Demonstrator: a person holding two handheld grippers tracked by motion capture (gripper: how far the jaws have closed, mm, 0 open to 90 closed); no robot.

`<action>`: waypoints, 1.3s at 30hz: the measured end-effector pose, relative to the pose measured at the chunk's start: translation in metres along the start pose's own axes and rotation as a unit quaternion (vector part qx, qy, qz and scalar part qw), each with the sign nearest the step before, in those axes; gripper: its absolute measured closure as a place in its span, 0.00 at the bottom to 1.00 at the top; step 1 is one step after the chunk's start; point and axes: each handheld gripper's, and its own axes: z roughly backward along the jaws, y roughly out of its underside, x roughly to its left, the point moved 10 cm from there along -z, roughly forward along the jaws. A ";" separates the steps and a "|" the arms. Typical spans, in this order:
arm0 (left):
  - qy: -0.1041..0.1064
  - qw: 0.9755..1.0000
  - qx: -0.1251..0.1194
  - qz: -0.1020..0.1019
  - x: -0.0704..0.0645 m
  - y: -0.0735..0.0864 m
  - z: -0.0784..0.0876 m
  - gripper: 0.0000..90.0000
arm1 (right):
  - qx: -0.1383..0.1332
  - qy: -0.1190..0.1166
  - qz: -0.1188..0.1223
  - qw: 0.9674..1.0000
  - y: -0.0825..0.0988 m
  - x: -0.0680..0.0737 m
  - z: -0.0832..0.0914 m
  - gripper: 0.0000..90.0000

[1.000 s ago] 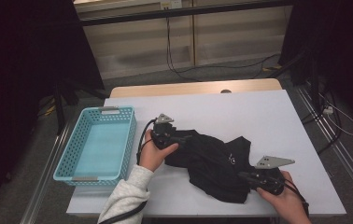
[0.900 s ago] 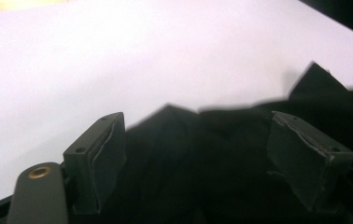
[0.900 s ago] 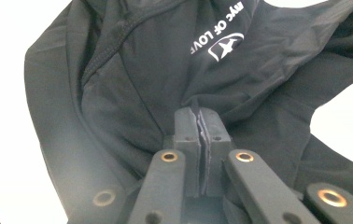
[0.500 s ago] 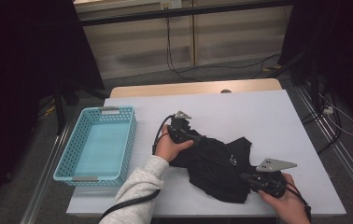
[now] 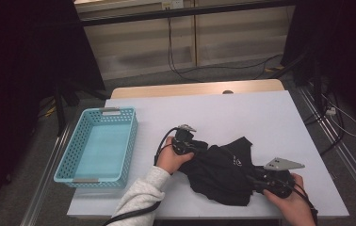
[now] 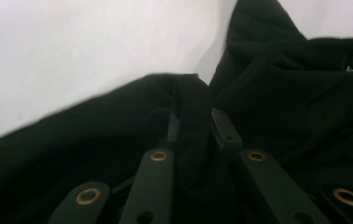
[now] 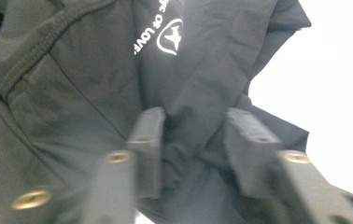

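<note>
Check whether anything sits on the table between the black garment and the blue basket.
Nothing visible does. In the high view, only bare white table lies between the black garment and the blue basket, apart from the person's left hand with the left gripper at the garment's basket-side edge.

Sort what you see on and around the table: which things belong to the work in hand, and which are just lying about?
In the work:
black garment
left gripper, shut on a fold of it
right gripper, jaws just opening, cloth between them

Lying about:
blue basket
cables on the floor
</note>
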 end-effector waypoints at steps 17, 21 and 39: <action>-0.013 0.999 -0.035 0.010 0.000 0.031 0.044 0.91 | -0.033 0.007 0.035 0.999 -0.072 0.000 -0.082 0.96; -0.011 0.998 -0.054 0.019 0.000 0.029 0.049 0.91 | -0.053 -0.007 0.034 0.998 -0.088 0.013 -0.090 0.96; -0.012 0.999 -0.051 0.008 -0.007 0.029 0.047 0.90 | -0.060 -0.060 0.019 0.996 -0.048 0.016 -0.003 0.96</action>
